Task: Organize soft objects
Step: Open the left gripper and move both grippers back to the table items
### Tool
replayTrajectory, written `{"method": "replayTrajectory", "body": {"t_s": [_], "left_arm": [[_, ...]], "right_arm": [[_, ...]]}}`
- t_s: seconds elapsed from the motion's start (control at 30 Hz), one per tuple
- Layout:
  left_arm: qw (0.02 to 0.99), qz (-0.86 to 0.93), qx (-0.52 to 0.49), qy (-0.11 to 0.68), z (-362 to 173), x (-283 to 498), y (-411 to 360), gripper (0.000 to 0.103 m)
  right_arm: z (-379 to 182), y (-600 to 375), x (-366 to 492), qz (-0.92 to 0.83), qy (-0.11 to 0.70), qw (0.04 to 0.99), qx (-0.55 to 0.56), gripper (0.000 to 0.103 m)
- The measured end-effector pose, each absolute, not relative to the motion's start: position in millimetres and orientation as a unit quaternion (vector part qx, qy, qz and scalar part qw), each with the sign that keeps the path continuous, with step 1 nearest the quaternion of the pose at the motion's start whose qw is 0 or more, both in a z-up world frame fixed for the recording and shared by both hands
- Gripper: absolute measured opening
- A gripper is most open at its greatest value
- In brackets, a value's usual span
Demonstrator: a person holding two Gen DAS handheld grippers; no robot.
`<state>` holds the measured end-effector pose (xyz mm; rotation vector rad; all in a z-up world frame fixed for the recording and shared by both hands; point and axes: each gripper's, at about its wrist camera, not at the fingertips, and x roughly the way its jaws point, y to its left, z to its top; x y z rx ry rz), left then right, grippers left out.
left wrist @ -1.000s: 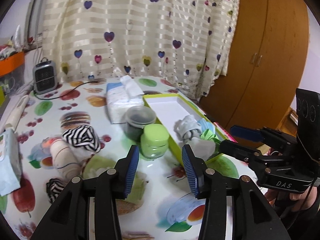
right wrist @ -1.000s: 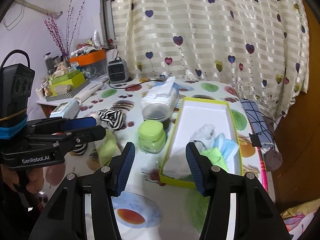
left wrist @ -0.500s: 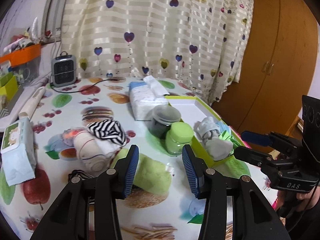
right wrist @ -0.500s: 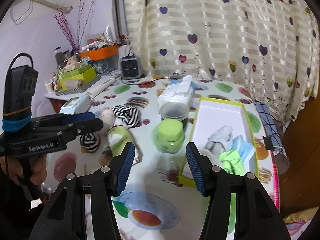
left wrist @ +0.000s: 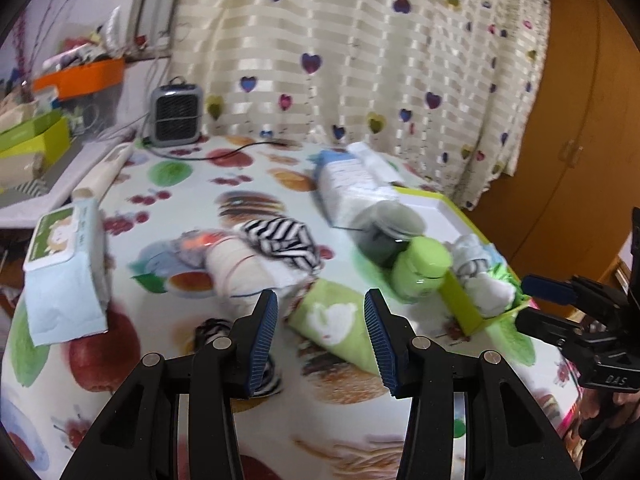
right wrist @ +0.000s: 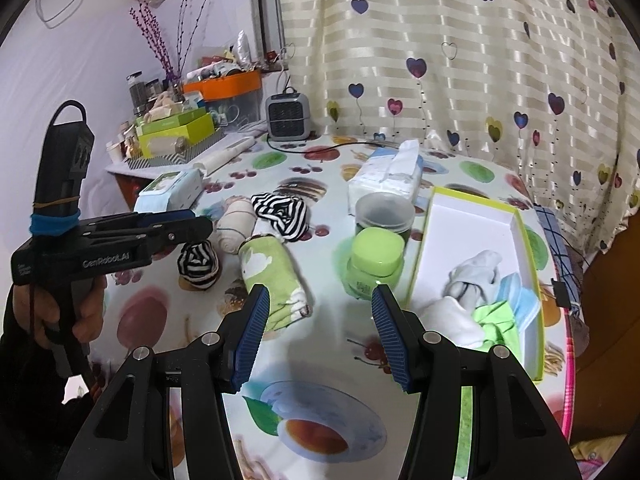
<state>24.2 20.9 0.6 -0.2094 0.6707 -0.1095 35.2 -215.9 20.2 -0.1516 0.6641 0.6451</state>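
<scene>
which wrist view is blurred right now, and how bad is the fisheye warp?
Left wrist view: motion blur on the tissue pack and jars; the left tongs stay sharp. Right wrist view: crisp throughout. Both: strong barrel distortion, dark vignetted corners.

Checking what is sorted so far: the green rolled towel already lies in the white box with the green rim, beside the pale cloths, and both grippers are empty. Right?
Not quite. The green rolled towel lies on the table, left of the white box, not in it, as the right wrist view shows. The pale cloths are in the box, and the left gripper and right gripper are empty.
</scene>
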Motion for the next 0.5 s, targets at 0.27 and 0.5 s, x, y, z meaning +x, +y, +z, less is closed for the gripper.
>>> {"method": "replayTrajectory", "body": {"t_s": [0.27,0.5], "left_arm": [[0.934,-0.023,-0.110,0.340,-13,25,43,0.045],[0.927,0.000,-0.118,0.357,-28,28,59,0.049]], "right_arm": [[14,-202,40,0.326,0.327,0.884,-0.078,0.054],[4,-188,46,0.339,0.337,0.875,-0.084,0.054]]}}
